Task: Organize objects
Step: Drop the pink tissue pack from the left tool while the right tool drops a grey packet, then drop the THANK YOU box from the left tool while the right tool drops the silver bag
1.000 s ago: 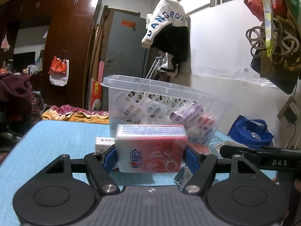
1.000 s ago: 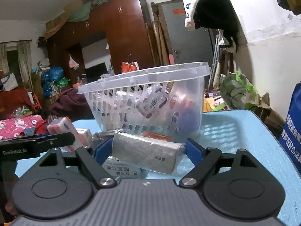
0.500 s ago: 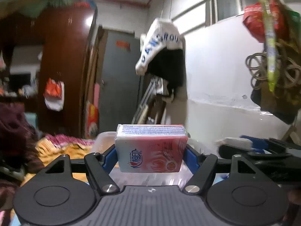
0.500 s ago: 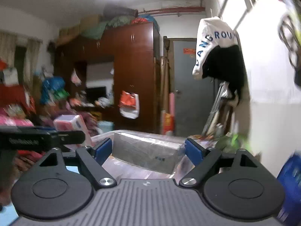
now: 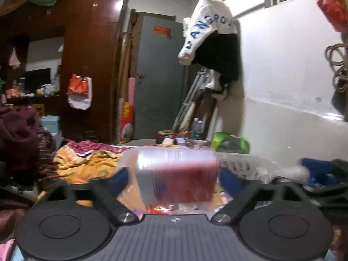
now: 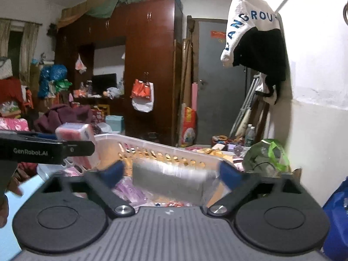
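My left gripper (image 5: pixel 175 178) hovers over the clear plastic basket (image 5: pixel 243 163), its jaws opening. A pink and white tissue pack (image 5: pixel 178 178) is blurred between the blue pads, with a gap on each side. My right gripper (image 6: pixel 170 171) is also above the basket (image 6: pixel 152 145) with its jaws opening. A grey wrapped pack (image 6: pixel 171 180) sits tilted between its pads, touching neither. In the right wrist view the left gripper (image 6: pixel 43 150) and the tissue pack (image 6: pixel 76 132) appear at the left. Pink and red packets lie inside the basket.
The basket stands on a light blue table (image 6: pixel 24 193). A green bag (image 6: pixel 267 156) and a blue bag (image 6: pixel 337 217) lie by the white wall on the right. A wardrobe (image 6: pixel 150 65), a grey door and piled clothes fill the background.
Both grippers rose and moved forward over the basket. Their jaws have spread, and each pack has come free of the pads.
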`<state>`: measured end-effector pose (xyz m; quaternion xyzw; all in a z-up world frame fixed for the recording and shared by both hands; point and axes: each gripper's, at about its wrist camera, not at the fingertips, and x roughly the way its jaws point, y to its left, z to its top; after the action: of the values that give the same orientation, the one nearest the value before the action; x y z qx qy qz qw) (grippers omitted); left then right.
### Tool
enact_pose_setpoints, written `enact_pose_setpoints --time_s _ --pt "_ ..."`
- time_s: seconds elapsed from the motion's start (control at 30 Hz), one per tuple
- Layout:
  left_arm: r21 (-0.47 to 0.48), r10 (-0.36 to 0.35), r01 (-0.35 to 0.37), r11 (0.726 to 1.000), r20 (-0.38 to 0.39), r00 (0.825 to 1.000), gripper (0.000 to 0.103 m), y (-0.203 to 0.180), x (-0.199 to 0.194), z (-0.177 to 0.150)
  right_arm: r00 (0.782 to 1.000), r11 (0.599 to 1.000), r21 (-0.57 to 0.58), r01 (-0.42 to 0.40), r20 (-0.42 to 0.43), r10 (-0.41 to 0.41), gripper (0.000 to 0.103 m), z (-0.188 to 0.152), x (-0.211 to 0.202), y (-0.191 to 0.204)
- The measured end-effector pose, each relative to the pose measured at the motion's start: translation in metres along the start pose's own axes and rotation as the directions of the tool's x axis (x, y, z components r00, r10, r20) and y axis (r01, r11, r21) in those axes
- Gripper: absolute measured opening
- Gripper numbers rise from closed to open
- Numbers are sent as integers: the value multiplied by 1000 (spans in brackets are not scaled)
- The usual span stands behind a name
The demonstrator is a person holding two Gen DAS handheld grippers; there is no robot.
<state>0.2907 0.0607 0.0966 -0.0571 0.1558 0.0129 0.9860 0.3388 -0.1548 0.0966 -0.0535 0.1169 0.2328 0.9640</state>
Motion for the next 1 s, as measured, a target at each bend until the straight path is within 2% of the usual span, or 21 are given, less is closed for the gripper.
enact_pose_setpoints --time_s 0.07,0.13,0.3,0.37,0.43,0.53,0.63,0.83,0.9,1.0 --pt "-4 -3 3 1000 15 1000 103 3 -3 -1 999 1000 5 11 40 -11 103 0 -9 1" --pt "-13 -3 4 1000 26 1000 103 5 -7 -2 998 999 37 -16 58 14 103 1 -18 -1" --pt "-16 -70 72 997 72 995 103 13 -43 -19 1000 992 122 -21 0 21 103 -12 -44 4" --pt "18 -59 58 998 74 996 103 17 -62 -33 999 992 116 -49 -16 51 103 -30 -61 11" --pt "27 -10 9 1000 33 999 103 22 -75 -50 993 991 90 -100 -55 105 103 -47 -71 17" --pt "21 1 0 1000 -64 998 103 34 -77 -76 968 988 94 -122 -207 139 103 -74 -67 32" --pt "11 -10 12 1000 -108 994 103 40 -72 -91 947 983 81 -167 -265 183 103 -85 -57 48" --pt "21 -12 16 1000 -163 986 103 34 -61 -109 925 983 66 -172 -333 184 102 -93 -35 75" --pt "12 -3 5 1000 -167 986 103 34 -60 -110 924 980 86 -179 -328 198 95 -96 -32 75" --pt "15 24 -21 1000 -184 983 103 33 -57 -111 917 981 89 -171 -349 192 75 -102 -30 75"
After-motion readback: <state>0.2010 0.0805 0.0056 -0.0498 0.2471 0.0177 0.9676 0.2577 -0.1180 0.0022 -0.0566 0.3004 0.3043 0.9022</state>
